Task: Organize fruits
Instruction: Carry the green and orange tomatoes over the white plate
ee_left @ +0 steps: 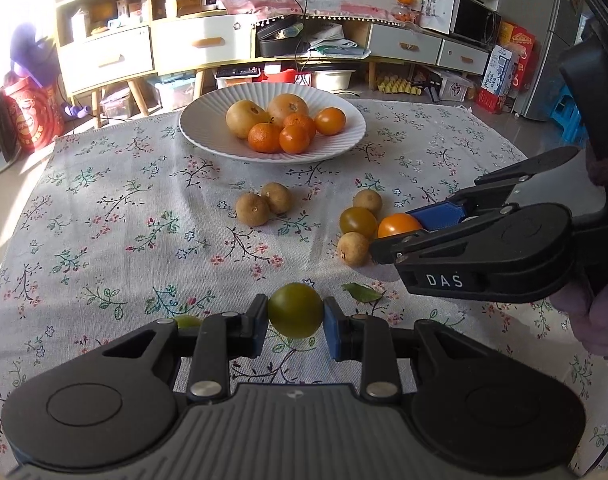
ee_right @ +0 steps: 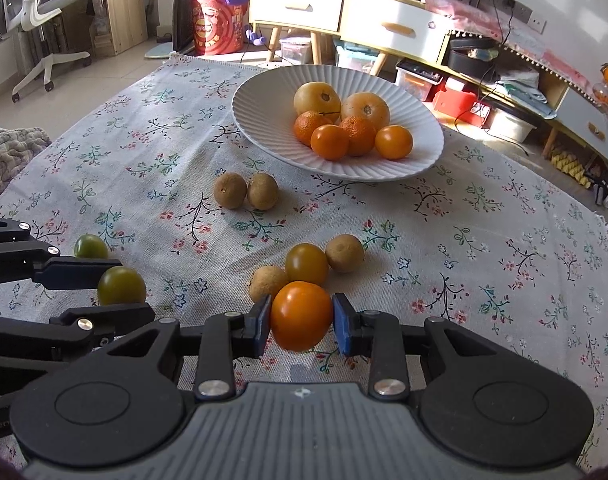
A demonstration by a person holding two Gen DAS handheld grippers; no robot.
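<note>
Floral woven tablecloth (ee_right: 123,168) covers the whole table, kind of coarse linen-looking with little branch and flower prints. Using the white ribbed plate (ee_left: 207,128) as the landmark: it's a wide, shallow, fluted dish at the far side of the cloth, holding two big round tan fruits, two bumpy-skinned tangerines and two smooth orange tomatoes.

The right gripper (ee_right: 301,322) sits on the near side of the plate, jaws clamped on a glossy orange tomato (ee_right: 301,316), blue pads pressing its left and right sides. It's basically a sphere, so no real long axis to call.

The left gripper (ee_left: 295,316), nearer still and off to the plate's left, is squeezing a smooth olive-green tomato (ee_left: 295,310), also round.

Loose on the cloth in front of the plate: a pair of rough matte brown longans (ee_right: 245,190) touching each other, then a cluster of two more longans around a yellow-green tomato (ee_right: 306,263). One small green tomato (ee_right: 90,246) sits just beyond the left gripper's fingers.
</note>
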